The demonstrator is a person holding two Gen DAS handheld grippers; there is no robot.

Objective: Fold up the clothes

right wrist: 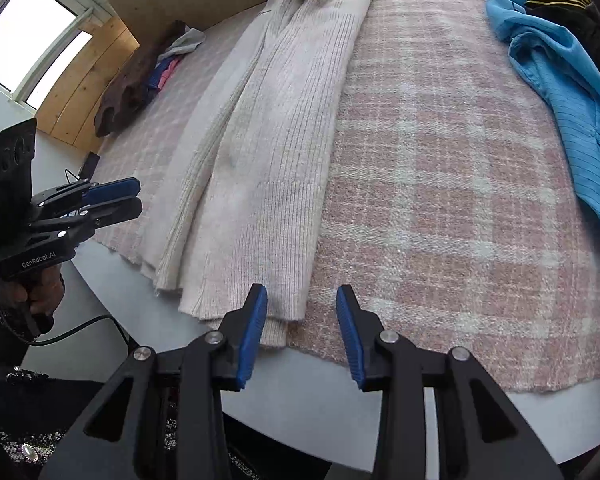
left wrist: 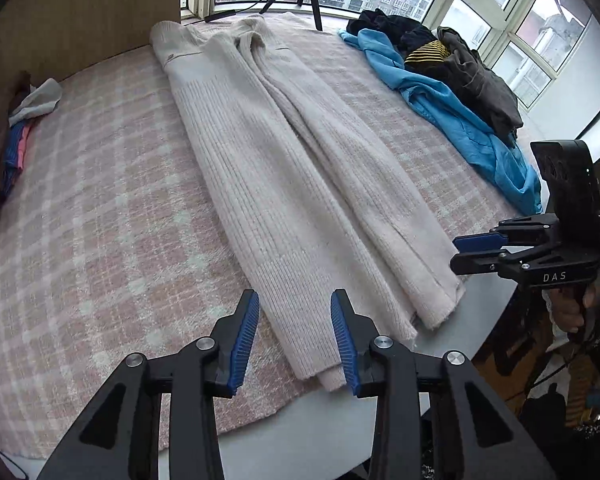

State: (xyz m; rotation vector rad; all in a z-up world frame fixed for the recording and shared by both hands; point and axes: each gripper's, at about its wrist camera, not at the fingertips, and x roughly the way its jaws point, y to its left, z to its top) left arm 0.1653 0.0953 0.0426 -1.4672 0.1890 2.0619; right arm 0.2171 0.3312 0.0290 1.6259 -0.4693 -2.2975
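Pink plaid blanket (left wrist: 100, 220) under everything. Cream sweater (left wrist: 284, 184) folded long on it, hem just ahead of both jaws. Left gripper (left wrist: 294, 340) partly open, empty, above hem. Right gripper (right wrist: 302, 332) partly open, empty, hem corner by its left pad.

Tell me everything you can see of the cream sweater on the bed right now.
The cream sweater is a long ribbed knit, fuzzy-looking, with a plainer band near the hem. It lies flat on the pink checked blanket, folded lengthwise into a narrow strip with layered edges showing. Its collar end points toward the window; its hem sits at the blanket's near edge. The left tongs and right tongs stand open just over the hem, neither gripping it.
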